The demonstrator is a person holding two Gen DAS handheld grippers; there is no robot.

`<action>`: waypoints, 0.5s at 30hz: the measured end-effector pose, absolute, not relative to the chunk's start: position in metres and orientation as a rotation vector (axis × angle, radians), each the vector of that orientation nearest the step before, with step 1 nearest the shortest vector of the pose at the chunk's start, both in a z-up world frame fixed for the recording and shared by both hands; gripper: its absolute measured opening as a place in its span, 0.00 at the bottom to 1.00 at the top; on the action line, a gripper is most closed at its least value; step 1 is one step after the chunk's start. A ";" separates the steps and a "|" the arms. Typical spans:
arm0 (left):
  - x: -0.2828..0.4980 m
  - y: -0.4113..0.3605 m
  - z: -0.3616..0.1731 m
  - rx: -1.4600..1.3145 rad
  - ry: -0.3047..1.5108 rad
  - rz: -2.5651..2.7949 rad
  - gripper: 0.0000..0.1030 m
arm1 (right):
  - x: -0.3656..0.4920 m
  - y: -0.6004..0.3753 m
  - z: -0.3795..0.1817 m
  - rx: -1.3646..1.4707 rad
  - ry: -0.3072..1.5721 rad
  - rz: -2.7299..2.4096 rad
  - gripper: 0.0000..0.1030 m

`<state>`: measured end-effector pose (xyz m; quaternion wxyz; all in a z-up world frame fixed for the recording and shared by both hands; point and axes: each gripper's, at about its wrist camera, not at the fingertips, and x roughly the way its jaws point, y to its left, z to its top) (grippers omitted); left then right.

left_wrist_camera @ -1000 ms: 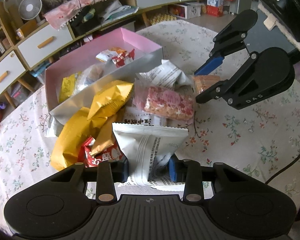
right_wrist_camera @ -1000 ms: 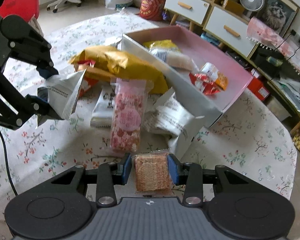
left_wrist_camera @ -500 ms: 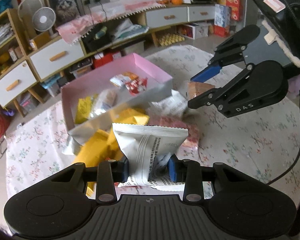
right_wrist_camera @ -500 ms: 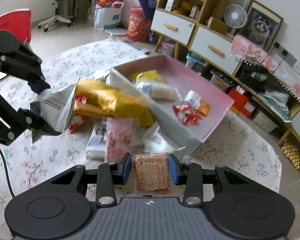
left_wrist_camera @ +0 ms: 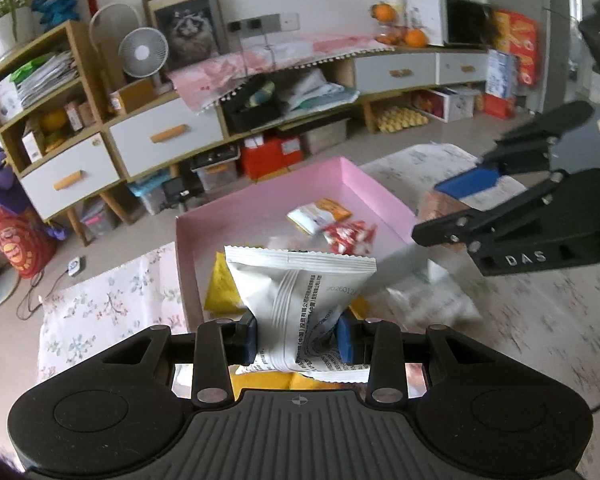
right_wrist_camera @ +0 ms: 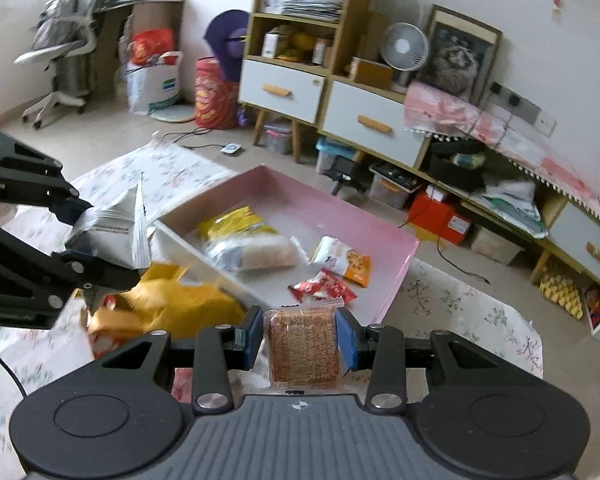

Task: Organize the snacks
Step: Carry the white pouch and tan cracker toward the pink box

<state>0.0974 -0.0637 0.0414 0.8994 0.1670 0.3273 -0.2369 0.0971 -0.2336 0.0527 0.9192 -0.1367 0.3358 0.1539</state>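
Observation:
My left gripper (left_wrist_camera: 298, 340) is shut on a white snack packet (left_wrist_camera: 300, 296) and holds it up in front of the pink box (left_wrist_camera: 364, 184). My right gripper (right_wrist_camera: 298, 338) is shut on a brown cracker packet (right_wrist_camera: 303, 346), raised near the box's near wall (right_wrist_camera: 396, 280). The box holds a yellow packet (right_wrist_camera: 236, 220), a clear packet (right_wrist_camera: 252, 254), an orange-and-white packet (right_wrist_camera: 344, 260) and a red packet (right_wrist_camera: 324, 286). The right gripper shows in the left wrist view (left_wrist_camera: 432, 220); the left gripper shows in the right wrist view (right_wrist_camera: 100, 256).
Yellow-orange packets (right_wrist_camera: 180, 304) lie on the floral tablecloth (right_wrist_camera: 460, 308) beside the box. A white packet (left_wrist_camera: 432, 300) lies on the table right of the box. Drawer cabinets (left_wrist_camera: 168, 132) and floor clutter stand behind the table.
Both grippers have risen and tilted up with their packets, so more of the room and the inside of the pink box shows. Both stay shut on their packets.

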 end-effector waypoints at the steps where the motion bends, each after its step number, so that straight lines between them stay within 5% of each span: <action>1: 0.104 -0.066 0.040 0.346 0.675 -0.482 0.33 | 0.102 -0.234 0.051 -0.269 0.691 0.307 0.18; 15: 0.178 -0.085 0.008 0.372 0.670 -0.385 0.33 | 0.155 -0.241 0.032 -0.149 0.694 0.234 0.18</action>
